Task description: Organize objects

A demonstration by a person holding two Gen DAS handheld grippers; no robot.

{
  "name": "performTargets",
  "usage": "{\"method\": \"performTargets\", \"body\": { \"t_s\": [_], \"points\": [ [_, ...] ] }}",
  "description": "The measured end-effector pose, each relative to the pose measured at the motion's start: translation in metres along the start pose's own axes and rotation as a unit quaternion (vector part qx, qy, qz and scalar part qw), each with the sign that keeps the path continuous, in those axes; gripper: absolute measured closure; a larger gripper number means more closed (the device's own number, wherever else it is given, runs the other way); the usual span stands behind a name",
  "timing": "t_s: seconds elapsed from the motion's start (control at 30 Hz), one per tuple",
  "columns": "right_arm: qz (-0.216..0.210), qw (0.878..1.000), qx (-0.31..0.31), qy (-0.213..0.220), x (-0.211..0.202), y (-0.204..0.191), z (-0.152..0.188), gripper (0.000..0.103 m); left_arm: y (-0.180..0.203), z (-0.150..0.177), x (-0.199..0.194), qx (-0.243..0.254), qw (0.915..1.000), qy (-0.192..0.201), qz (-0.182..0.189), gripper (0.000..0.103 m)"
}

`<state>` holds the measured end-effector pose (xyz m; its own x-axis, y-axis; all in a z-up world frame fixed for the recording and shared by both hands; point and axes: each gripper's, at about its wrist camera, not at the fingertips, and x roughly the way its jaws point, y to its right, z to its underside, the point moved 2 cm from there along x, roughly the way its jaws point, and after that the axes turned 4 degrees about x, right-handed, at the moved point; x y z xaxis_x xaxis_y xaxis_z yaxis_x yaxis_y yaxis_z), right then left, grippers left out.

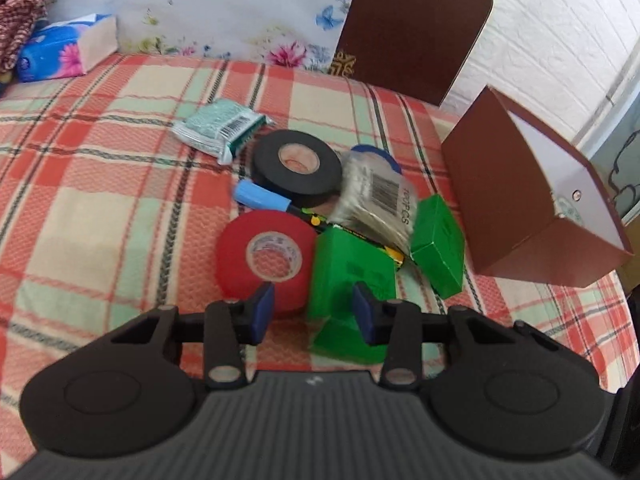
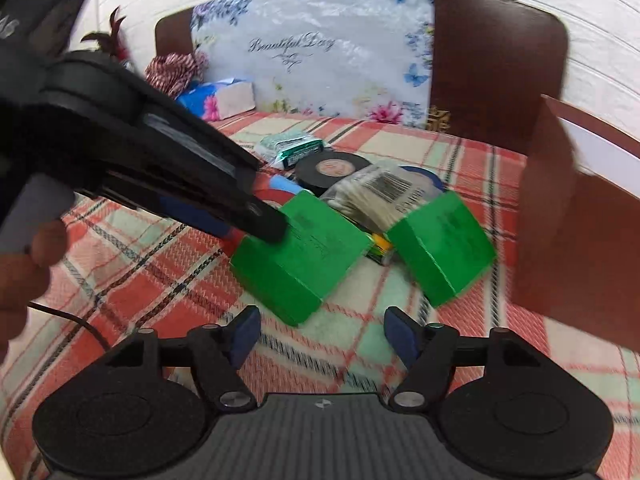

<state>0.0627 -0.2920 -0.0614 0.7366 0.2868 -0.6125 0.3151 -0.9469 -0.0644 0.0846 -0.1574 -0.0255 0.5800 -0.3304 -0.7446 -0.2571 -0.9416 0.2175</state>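
Clearly the sorting is only getting started, since the clutter sits bunched in one heap on the plaid-covered bench [image 1: 100, 208] with nothing yet lifted. At the far left a tissue pack [image 1: 64, 50] lies well apart from the heap, against the floral backboard. Moving right, a teal foil packet [image 1: 218, 128] lies at the far edge of the heap, and nearer the camera a red tape roll [image 1: 266, 262] lies flat, with a blue-capped marker [image 1: 262, 197] wedged between it and the black tape roll [image 1: 298, 168] behind.

The left gripper [image 1: 314, 308] hangs over the near edge of the heap, its blue pads apart and closed on nothing; the gap spans the seam between the red roll and the near green box [image 1: 352, 268], so I judge that box to be its likely target. In the right wrist view the left tool's finger seems to rest on that box's top, though blur leaves contact uncertain. Right again, a clear bag of cotton swabs [image 1: 376, 200] leans on a second green box [image 1: 438, 248].

The right gripper [image 2: 320, 336] stands wide and empty, short of both boxes. At the far right the brown open box [image 1: 532, 184] waits, mouth up, just beside the heap, probably the bin for everything.
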Motion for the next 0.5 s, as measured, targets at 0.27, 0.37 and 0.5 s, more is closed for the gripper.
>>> {"method": "performTargets", "body": {
  "t_s": [0.27, 0.37, 0.5],
  "points": [
    [-0.012, 1.000, -0.006, 0.022, -0.011, -0.006, -0.004, 0.051, 0.001, 0.000, -0.012, -0.001, 0.9992, 0.011, 0.037, 0.075],
    [-0.002, 0.998, -0.013, 0.059, -0.042, -0.008, -0.001, 0.051, 0.014, -0.001, -0.034, 0.004, 0.9984, 0.031, 0.047, 0.075],
    [0.038, 0.990, -0.028, 0.133, -0.092, 0.001, -0.006, 0.051, 0.048, -0.019, -0.065, 0.036, 0.9942, 0.077, 0.066, 0.075]
  ]
}}
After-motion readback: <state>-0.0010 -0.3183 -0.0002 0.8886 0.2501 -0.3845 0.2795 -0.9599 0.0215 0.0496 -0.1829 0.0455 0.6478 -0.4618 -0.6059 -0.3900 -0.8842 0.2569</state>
